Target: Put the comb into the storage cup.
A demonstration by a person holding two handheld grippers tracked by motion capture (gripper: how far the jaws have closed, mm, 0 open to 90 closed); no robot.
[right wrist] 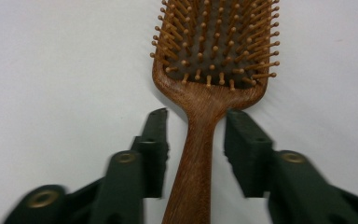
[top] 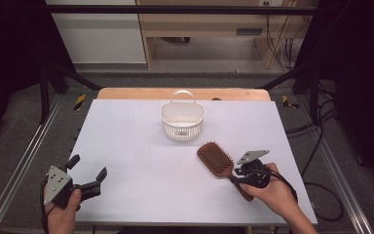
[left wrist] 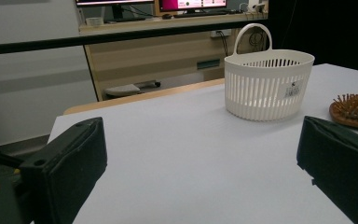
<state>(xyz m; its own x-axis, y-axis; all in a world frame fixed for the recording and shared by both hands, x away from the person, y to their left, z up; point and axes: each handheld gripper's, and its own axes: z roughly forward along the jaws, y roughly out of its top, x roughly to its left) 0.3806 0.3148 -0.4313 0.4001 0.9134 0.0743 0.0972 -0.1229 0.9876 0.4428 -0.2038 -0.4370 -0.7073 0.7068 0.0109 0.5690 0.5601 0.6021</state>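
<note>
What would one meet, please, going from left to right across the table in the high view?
Left hand-held gripper with black jaws → white slatted plastic basket with a loop handle → brown wooden paddle hairbrush lying bristles up → right hand-held gripper, its jaws either side of the brush handle.

Hairbrush [right wrist: 200, 112]: brown wood, visible grain, satin sheen; wooden ball-tipped bristles in a dark matt pad. Basket [top: 182, 122]: white slotted plastic, smooth, slightly glossy. Table [top: 141, 161]: pale matt, smooth top. Right gripper [right wrist: 193, 140] fingers [right wrist: 244, 149]: black, matt, faintly textured.
</note>
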